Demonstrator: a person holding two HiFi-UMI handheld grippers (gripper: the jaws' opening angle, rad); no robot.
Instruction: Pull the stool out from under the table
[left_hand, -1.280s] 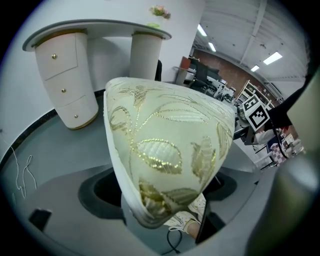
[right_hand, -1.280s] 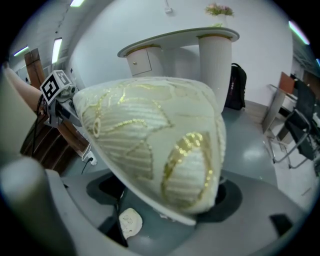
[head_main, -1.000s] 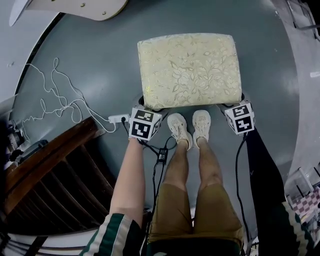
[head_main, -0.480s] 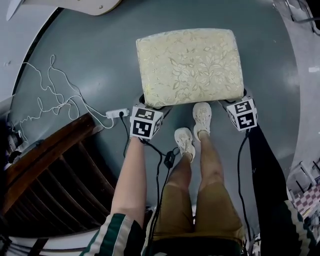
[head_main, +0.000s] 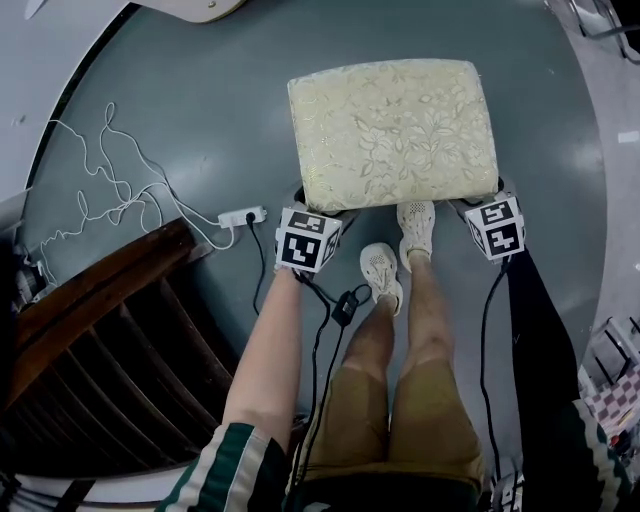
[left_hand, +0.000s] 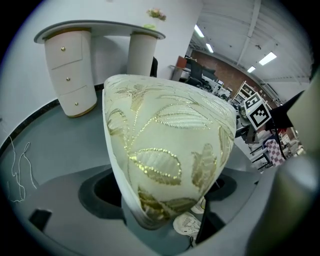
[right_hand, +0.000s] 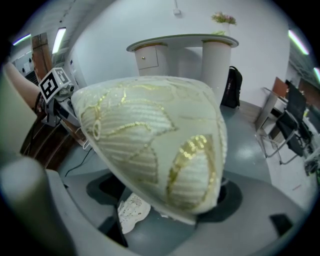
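Head view: stool (head_main: 393, 133) stands at 12 o'clock on the grey floor (head_main: 180, 120), cream-and-gold cushion up. It is well apart from the table (head_main: 200, 5), which shows only as a sliver at 11 o'clock, cut off by the frame edge.

The stool's near-left corner is held by the left gripper (head_main: 311, 224) and its near-right corner by the right gripper (head_main: 493, 218). Both marker cubes sit just beside the cushion's near edge.
- Left gripper view: cushion corner fills the frame and runs down between the jaws, which are closed onto it.
- Right gripper view: same picture, jaws clamped on the other corner.
- The cushion covers the actual contact faces in both views.
- Stool legs can't be seen in any view.

Table details:
- In the left gripper view it stands at 10 o'clock behind the stool.
- Its drawer unit (left_hand: 70, 75) has three drawers, all shut, contents hidden.
- A column leg (left_hand: 140, 52) stands beside the unit.
- The flowers (left_hand: 156, 14) on top are small and blurred.
- A dark backpack (right_hand: 233, 87) stands on the floor just beside the column, at 2 o'clock in the right gripper view.

Also in the head view:
- One shoe (head_main: 415, 222) meets the stool's near edge.
- The other shoe (head_main: 382, 272) is set back toward 6 o'clock.
- A power strip (head_main: 242, 215) and a loose white cable (head_main: 95, 190) lie at 9 o'clock.
- Wooden slats (head_main: 90, 340) at 8 o'clock are partly out of frame.
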